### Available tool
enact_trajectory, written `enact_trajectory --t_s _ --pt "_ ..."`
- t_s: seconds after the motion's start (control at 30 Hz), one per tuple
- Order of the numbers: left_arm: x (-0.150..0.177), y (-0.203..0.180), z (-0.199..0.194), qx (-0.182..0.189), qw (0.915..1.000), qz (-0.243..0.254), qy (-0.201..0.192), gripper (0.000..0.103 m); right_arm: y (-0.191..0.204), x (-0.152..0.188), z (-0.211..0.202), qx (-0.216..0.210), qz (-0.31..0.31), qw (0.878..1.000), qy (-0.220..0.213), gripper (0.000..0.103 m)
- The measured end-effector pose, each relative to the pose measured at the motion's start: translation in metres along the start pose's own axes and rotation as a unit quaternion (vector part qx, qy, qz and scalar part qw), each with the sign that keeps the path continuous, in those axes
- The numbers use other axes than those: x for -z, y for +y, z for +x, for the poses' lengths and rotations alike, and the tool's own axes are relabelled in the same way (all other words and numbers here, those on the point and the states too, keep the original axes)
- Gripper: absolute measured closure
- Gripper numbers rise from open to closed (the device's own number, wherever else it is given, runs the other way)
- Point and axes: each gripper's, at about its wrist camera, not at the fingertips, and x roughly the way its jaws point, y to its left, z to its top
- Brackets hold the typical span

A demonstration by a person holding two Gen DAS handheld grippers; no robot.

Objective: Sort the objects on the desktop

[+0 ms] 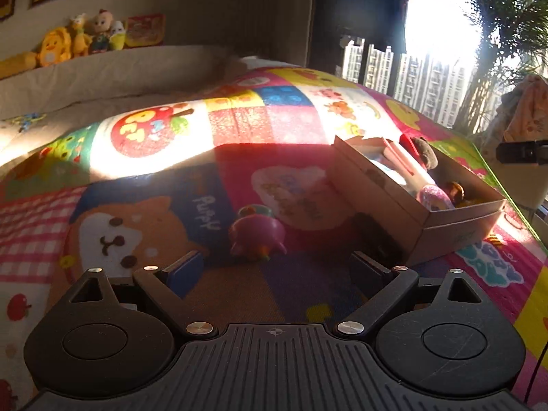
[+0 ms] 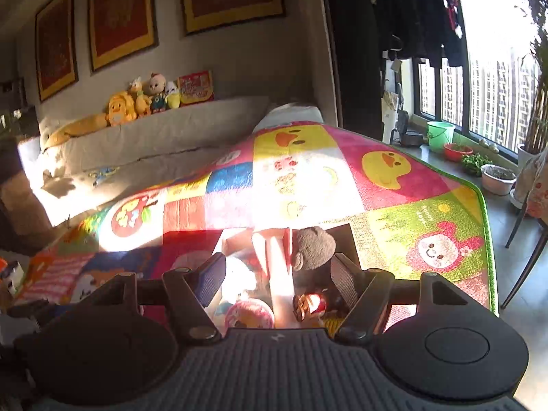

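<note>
The pink toy (image 1: 257, 236) lies on the colourful patchwork mat (image 1: 154, 205) just ahead of our left gripper (image 1: 275, 269), whose fingers (image 1: 185, 272) stand wide apart and hold nothing; the toy sits between their lines but beyond their tips, not touching either. To its right on the mat, we see the open cardboard box (image 1: 455, 226), its near corner close to the right-hand finger, and inside it a brown plush bear (image 1: 424, 152), a pale pink tube (image 1: 407, 161) and a glittery pink ball (image 1: 435, 198). Our right gripper (image 2: 277, 279) hangs directly over that box (image 2: 346, 236), fingers (image 2: 212, 279) likewise spread and empty, with the bear (image 2: 313, 248), the tube (image 2: 279, 267) and a round pink item (image 2: 250, 313) showing in the gap between them. Farther back the mat runs into bright sunlight, and beyond it a beige sofa (image 2: 164, 137) carries a row of plush toys (image 2: 137, 101) under framed pictures (image 2: 120, 13). A window (image 2: 493, 92) lies off to the right.
</note>
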Motion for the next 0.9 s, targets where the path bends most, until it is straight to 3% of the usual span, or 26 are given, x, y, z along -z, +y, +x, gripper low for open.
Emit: enact_trajectory --t_s 0.07,0.2,0.33,0.5,0.57,0.63,0.7,0.77,0.9 --pt "0.005 0.005 -0.007 -0.007 1.0 0.002 -0.006 0.007 0.033 0.018 0.009 -0.012 -0.047 0.999 0.025 0.068" --pt "0.004 0.008 -0.016 0.022 0.9996 0.001 -0.016 0.007 0.07 0.041 0.02 -0.034 -0.069 0.996 0.054 0.069" --pt "0.009 -0.001 -0.018 0.059 0.9981 0.017 -0.011 0.012 0.072 0.061 0.021 -0.037 -0.059 0.995 0.075 0.069" --pt "0.015 -0.022 -0.008 0.1 0.9944 0.036 0.005 0.024 0.03 0.075 0.013 -0.012 0.007 0.996 0.09 0.063" --pt "0.014 -0.03 -0.005 0.109 0.9931 0.042 0.006 0.024 0.006 0.08 0.01 0.025 0.042 0.995 0.081 0.049" --pt "0.012 -0.037 -0.003 0.112 0.9925 0.048 0.006 0.023 -0.02 0.087 0.009 0.065 0.084 0.991 0.081 0.044" --pt "0.011 -0.042 -0.004 0.116 0.9919 0.051 0.008 0.021 -0.046 0.095 0.009 0.104 0.126 0.983 0.087 0.044" --pt "0.011 -0.045 -0.004 0.114 0.9921 0.053 0.007 0.013 -0.065 0.105 0.007 0.139 0.149 0.975 0.089 0.044" --pt "0.01 -0.041 -0.001 0.093 0.9942 0.051 0.016 0.012 -0.084 0.119 0.007 0.156 0.168 0.969 0.093 0.043"
